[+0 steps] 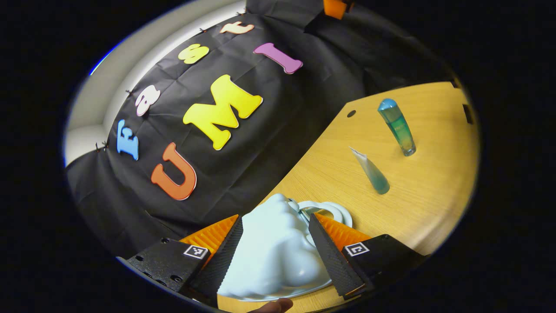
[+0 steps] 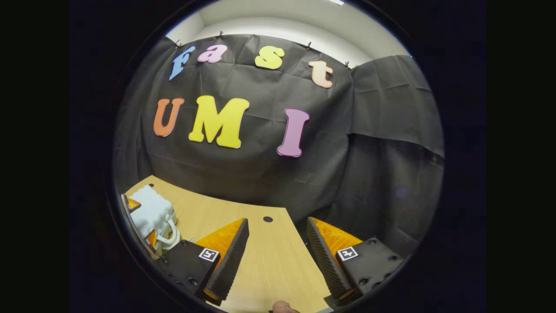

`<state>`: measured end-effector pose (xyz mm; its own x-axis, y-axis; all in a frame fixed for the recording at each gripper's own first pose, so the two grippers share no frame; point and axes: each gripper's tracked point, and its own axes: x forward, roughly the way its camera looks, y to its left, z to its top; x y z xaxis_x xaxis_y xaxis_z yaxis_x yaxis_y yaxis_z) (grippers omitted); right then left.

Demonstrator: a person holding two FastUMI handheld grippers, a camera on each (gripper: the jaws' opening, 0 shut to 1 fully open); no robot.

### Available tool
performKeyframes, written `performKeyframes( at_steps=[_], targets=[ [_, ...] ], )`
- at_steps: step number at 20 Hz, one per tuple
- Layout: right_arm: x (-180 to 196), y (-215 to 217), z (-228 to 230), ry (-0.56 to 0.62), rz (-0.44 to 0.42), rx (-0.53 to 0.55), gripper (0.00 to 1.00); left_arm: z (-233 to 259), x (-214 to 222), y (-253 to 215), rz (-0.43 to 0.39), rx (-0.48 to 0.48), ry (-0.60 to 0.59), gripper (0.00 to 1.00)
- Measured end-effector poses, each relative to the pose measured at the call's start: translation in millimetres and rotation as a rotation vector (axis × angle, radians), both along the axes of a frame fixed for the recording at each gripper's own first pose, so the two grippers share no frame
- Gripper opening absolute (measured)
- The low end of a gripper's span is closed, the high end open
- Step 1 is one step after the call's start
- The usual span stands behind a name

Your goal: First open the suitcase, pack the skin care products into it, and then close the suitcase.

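A small pale blue suitcase [image 1: 273, 252] with a lumpy shell and a looped handle [image 1: 325, 211] lies on the wooden table [image 1: 434, 195]. My left gripper [image 1: 276, 221] straddles it, with a finger pressed against each side. Farther along the table stand a tall teal bottle [image 1: 397, 127] and a teal tube [image 1: 371, 171] on its cap. In the right gripper view the suitcase [image 2: 150, 213] sits at the far left between the left gripper's fingers [image 2: 131, 203]. My right gripper [image 2: 276, 256] hangs open over bare table [image 2: 269, 269], holding nothing.
The black cloth wall runs close behind the table's curved back edge. A round hole [image 1: 351, 114] is cut in the tabletop near that edge, seen as the hole [image 2: 267, 219] in the right gripper view. A fingertip [image 1: 273, 306] shows at the bottom.
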<state>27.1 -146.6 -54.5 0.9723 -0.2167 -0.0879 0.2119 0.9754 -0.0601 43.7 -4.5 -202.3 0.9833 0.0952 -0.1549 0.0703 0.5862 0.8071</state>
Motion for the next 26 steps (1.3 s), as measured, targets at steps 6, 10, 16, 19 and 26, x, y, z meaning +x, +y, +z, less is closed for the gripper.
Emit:
performKeyframes(
  at_steps=[6, 10, 16, 19, 26],
  targets=[
    [10.0, -18.8, -21.3, 0.046, 0.004, 0.006, 0.80, -34.9, 12.6, -15.9, -0.070, 0.233, 0.069, 0.97],
    [17.0, -26.5, -36.4, 0.080, 0.010, 0.034, 0.80, -53.4, 14.3, -24.5, -0.065, 0.338, 0.122, 0.97],
    [25.5, -37.4, -54.4, 0.115, 0.018, 0.082, 0.80, -63.1, 20.9, -15.2, -0.015, 0.452, 0.181, 0.96],
    [31.0, -42.0, -61.6, 0.134, 0.019, 0.108, 0.80, -72.2, 26.8, -15.6, -0.016, 0.499, 0.225, 0.86],
    [31.0, -39.2, -68.0, 0.150, 0.033, 0.085, 0.80, -81.4, 30.6, -21.7, -0.023, 0.484, 0.277, 0.22]
  ],
)
